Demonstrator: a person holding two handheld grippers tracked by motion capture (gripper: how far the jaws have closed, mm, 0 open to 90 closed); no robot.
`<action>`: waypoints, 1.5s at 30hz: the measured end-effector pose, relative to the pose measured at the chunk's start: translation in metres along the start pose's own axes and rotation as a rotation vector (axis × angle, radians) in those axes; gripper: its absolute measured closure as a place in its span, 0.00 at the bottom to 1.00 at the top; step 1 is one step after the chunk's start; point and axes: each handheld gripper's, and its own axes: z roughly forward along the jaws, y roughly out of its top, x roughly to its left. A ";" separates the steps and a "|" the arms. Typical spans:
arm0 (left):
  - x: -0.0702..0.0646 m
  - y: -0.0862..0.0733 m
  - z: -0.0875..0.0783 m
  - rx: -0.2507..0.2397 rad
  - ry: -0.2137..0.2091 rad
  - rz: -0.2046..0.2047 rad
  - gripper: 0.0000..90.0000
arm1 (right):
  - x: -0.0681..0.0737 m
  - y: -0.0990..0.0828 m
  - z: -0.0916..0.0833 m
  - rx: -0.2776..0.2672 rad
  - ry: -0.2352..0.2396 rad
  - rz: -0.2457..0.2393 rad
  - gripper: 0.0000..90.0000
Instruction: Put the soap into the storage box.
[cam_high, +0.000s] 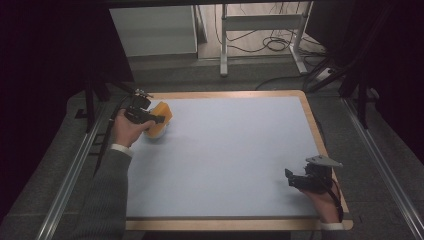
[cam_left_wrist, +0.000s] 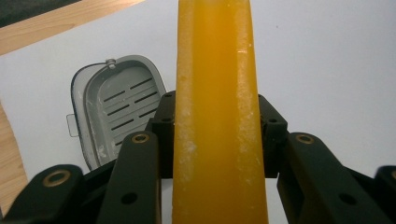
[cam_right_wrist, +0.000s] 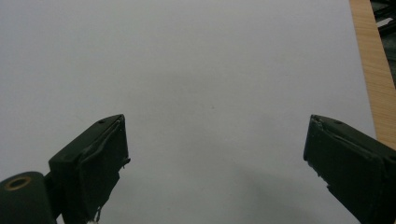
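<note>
Near the table's far-left corner, the left tool (cam_left_wrist: 215, 140) clamps a flat orange soap bar (cam_left_wrist: 215, 93); the right tool (cam_right_wrist: 215, 158) gapes wide.

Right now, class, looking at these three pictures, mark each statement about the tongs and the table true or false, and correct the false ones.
1. The left tongs are shut on an orange bar of soap. True.
2. The right tongs hold a sponge. False: they are open and hold nothing.
3. A grey soap dish with slots lies on the white table mat. True.
4. The soap rests in the dish. False: it is gripped beside the dish, not in it.
</note>
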 end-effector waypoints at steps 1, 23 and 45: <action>0.000 0.000 0.000 0.000 0.001 -0.002 0.68 | 0.000 0.000 0.000 0.001 0.001 0.002 0.07; 0.021 0.005 0.019 0.013 0.022 -0.074 0.68 | 0.000 0.000 0.001 0.002 -0.002 -0.001 0.07; 0.039 0.008 0.039 0.020 0.037 -0.147 0.68 | 0.000 0.000 0.000 0.002 -0.004 -0.003 0.07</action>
